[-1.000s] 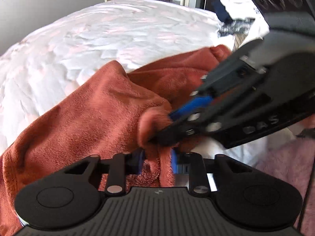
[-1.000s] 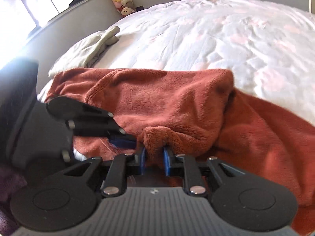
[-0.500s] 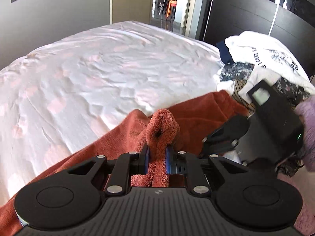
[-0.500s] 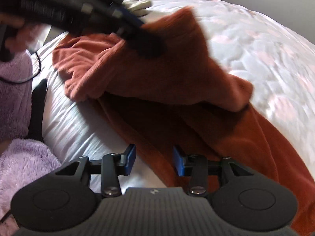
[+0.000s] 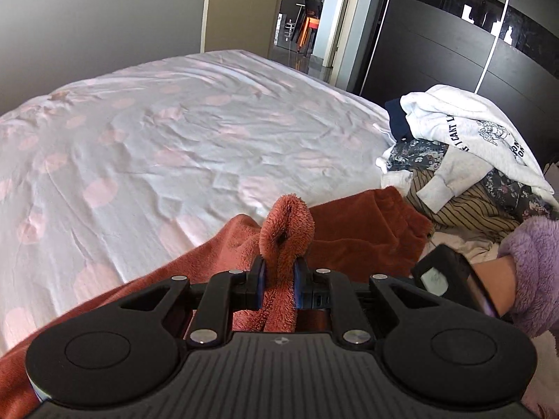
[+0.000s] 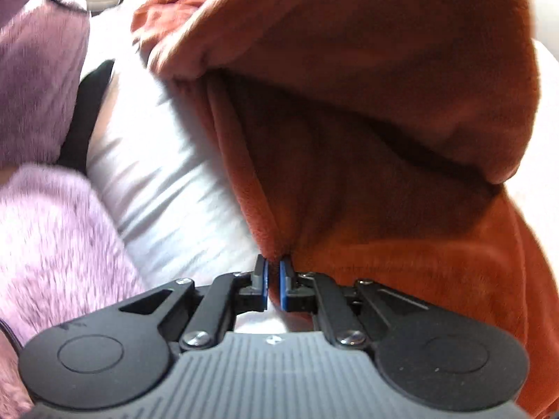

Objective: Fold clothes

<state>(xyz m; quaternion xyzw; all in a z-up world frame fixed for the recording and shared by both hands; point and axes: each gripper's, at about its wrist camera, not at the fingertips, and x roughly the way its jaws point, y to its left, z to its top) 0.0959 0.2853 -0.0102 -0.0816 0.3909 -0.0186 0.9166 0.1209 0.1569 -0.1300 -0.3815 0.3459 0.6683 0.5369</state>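
Note:
A rust-orange fleece garment (image 5: 363, 230) lies on the white bed. My left gripper (image 5: 278, 274) is shut on a bunched fold of it, and the fold sticks up between the blue pads. In the right wrist view the same garment (image 6: 384, 111) hangs close in front, lifted off the sheet. My right gripper (image 6: 273, 272) is shut on a thin edge of it. The right gripper's body (image 5: 450, 276) shows in the left wrist view, at the right, held by a hand in a purple sleeve.
A pile of other clothes (image 5: 461, 153) lies at the bed's right edge: a white printed sweatshirt, floral and striped pieces. The white sheet with pale pink spots (image 5: 167, 139) spreads to the left. A dark wardrobe and an open door stand behind. Purple fleece sleeves (image 6: 52, 230) are at the left.
My right gripper was open half a second ago and has closed on the garment's edge. My left gripper has lifted its fold and the view has tilted up.

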